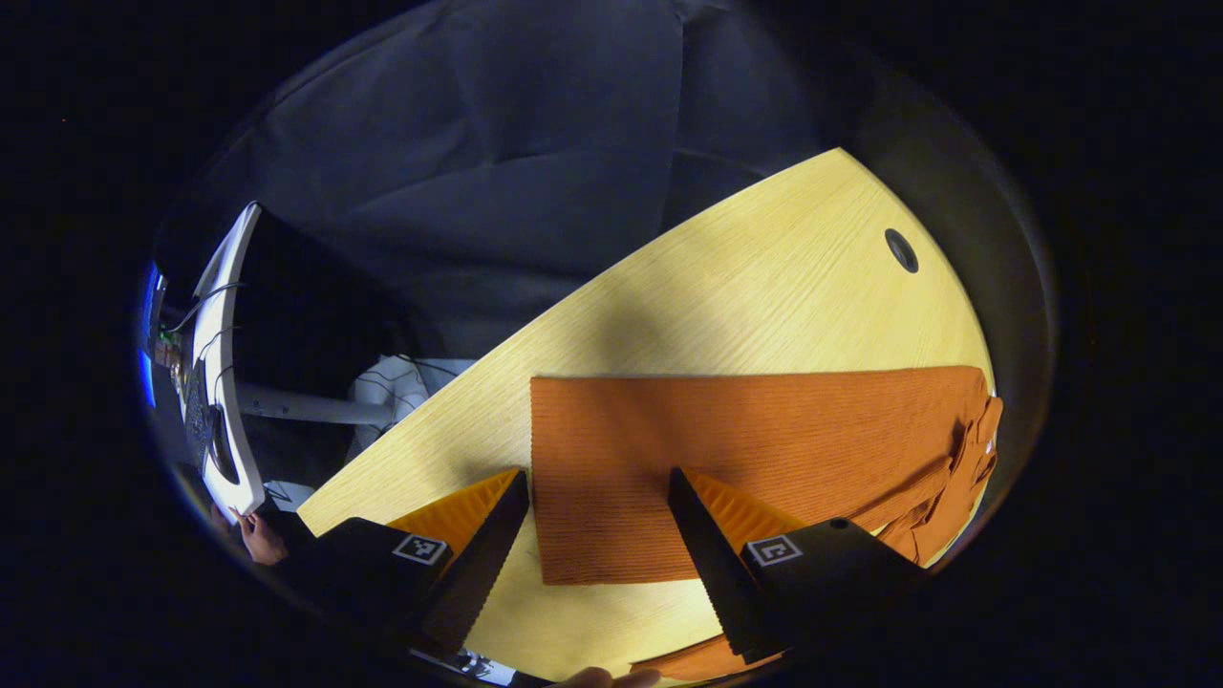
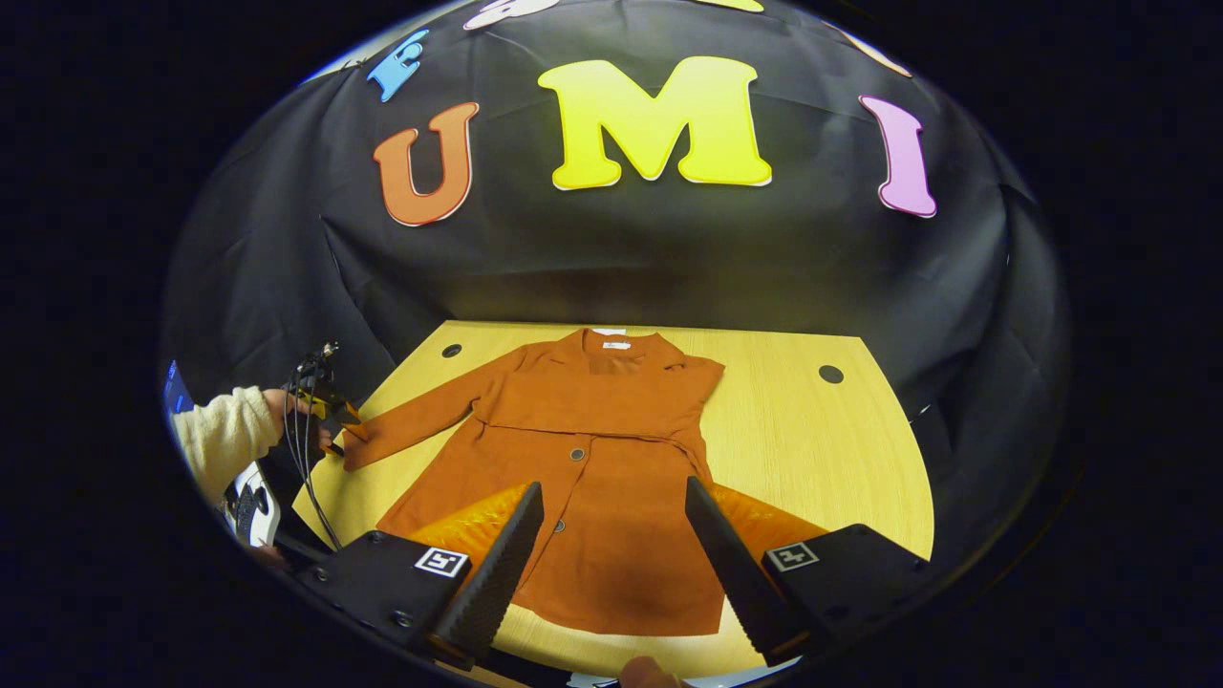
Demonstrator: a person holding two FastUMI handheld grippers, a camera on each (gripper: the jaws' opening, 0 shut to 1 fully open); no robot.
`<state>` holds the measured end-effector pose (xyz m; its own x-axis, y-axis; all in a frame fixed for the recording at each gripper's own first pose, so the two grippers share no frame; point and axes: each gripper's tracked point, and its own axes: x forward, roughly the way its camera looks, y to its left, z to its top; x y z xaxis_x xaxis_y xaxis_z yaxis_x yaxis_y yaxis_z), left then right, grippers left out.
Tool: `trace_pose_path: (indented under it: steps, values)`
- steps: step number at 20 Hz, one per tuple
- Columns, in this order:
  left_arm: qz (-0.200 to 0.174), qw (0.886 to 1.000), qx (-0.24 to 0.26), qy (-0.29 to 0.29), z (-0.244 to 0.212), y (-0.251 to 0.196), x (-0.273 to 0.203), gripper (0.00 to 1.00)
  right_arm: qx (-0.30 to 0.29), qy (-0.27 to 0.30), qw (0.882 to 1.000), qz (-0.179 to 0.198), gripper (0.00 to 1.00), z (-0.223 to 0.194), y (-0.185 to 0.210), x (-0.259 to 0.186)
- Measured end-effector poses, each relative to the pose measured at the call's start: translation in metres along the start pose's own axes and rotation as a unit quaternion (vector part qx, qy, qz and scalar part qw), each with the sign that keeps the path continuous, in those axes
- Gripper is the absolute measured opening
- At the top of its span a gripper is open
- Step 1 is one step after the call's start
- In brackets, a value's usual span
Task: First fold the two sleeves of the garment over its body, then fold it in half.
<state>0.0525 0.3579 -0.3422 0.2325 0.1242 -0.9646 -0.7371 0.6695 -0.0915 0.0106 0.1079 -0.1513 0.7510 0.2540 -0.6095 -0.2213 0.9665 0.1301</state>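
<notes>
Rust-orange ribbed button-front garment lies flat on the pale wooden table, collar toward the booth wall; one sleeve already folded over the body, the other sleeve stretched out sideways. Left gripper has jaws spread wide, hovering just over that sleeve's cuff end, nothing held. Right gripper also gapes empty above the hem.
</notes>
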Motion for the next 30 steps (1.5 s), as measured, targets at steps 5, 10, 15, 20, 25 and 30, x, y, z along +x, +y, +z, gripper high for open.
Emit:
trace_pose_path:
  steps: [5,10,15,20,25,30]
  values:
    - [-0.003,1.0,0.004,0.026,0.001,0.0,0.0,0.95,0.009,0.008,1.0,0.01,0.97,-0.002,0.006,0.005]
    - [-0.006,1.0,0.009,0.021,0.001,-0.016,-0.003,0.6,0.004,0.015,1.0,0.014,0.97,-0.008,0.008,0.006]
    - [-0.024,1.0,0.018,0.007,0.001,-0.027,-0.001,0.21,0.017,0.015,1.0,0.01,0.97,-0.014,-0.002,0.002]
    - [-0.031,0.999,0.032,-0.011,0.002,-0.033,-0.004,0.07,0.041,0.005,0.999,-0.003,0.97,-0.013,-0.021,-0.003]
    - [-0.039,0.99,0.107,-0.085,0.022,-0.07,-0.037,0.04,0.068,0.005,0.998,-0.015,0.97,-0.02,-0.042,-0.008]
    - [-0.089,0.963,0.195,-0.16,0.027,-0.16,-0.086,0.04,0.086,-0.008,0.996,-0.026,0.97,-0.018,-0.065,-0.017]
